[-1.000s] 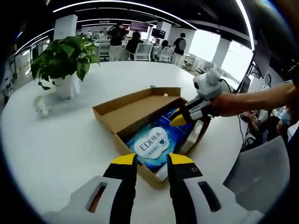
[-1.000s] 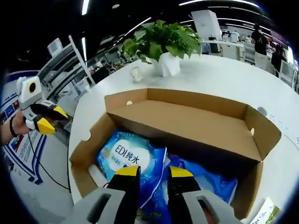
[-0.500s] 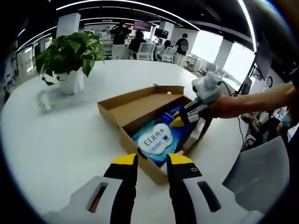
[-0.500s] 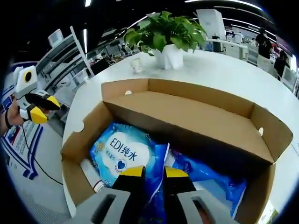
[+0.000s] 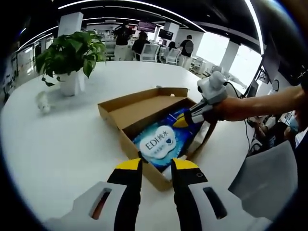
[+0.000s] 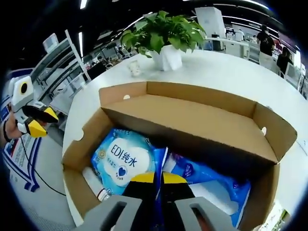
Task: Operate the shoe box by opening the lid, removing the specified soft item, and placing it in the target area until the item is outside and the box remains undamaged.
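Note:
The open cardboard shoe box (image 5: 126, 111) (image 6: 192, 122) lies on the white table with its lid folded back. Inside lies a blue wipes pack with a white "EDI" label (image 5: 160, 142) (image 6: 121, 156), and a second blue pack (image 6: 211, 185) sits beside it. My right gripper (image 6: 159, 178) is down in the box, its yellow tips pinched together on the labelled pack's edge. In the left gripper view it reaches in from the right (image 5: 184, 120), held by a hand. My left gripper (image 5: 156, 165) hovers open before the box's near corner and appears off the table's edge (image 6: 36, 126).
A potted green plant (image 5: 70, 55) (image 6: 161, 36) in a white pot stands on the round white table (image 5: 62, 139), with a small white object (image 5: 43, 103) near it. People and office chairs are in the background. The table's edge is close behind the box (image 6: 70, 130).
My right gripper's jaws have closed from a clear gap to nearly touching on the pack's edge. The left gripper stays open, with only a small shift of its view.

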A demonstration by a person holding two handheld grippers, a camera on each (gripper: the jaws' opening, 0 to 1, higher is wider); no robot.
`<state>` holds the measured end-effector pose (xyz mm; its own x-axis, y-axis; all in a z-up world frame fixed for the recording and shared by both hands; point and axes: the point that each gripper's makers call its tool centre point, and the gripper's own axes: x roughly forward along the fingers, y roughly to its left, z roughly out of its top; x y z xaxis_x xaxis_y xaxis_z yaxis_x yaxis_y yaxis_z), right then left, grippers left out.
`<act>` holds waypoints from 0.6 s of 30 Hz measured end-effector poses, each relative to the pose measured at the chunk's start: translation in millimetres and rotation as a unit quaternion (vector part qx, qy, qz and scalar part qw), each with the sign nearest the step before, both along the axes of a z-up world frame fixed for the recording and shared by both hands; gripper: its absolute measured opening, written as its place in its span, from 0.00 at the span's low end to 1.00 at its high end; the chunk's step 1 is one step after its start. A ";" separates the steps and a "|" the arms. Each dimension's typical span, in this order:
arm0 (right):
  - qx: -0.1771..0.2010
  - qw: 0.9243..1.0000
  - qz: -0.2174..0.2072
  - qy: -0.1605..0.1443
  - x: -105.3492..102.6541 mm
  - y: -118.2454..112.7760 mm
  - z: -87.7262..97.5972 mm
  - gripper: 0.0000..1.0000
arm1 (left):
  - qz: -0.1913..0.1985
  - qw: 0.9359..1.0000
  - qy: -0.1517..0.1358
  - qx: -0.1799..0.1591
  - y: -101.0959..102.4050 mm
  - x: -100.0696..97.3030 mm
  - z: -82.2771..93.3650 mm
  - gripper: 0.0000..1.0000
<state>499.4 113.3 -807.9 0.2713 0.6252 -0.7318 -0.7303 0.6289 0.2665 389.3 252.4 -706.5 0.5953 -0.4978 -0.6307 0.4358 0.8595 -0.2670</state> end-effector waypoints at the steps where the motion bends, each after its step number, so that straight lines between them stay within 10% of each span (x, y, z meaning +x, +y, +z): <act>1: 0.001 1.000 -0.001 0.000 0.2 -0.7 1.7 0.00 | 0.000 1.000 0.000 -0.001 -1.2 1.5 -0.1 0.23; 18: 0.002 1.000 -0.009 -0.018 -1.3 -41.9 22.3 0.00 | -0.007 0.999 0.040 -0.003 -59.2 35.7 -28.2 0.22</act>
<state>498.1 71.4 -785.6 0.3086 0.6233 -0.7185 -0.7279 0.6410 0.2434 425.0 193.2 -734.7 0.5359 -0.5097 -0.6730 0.4251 0.8517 -0.3065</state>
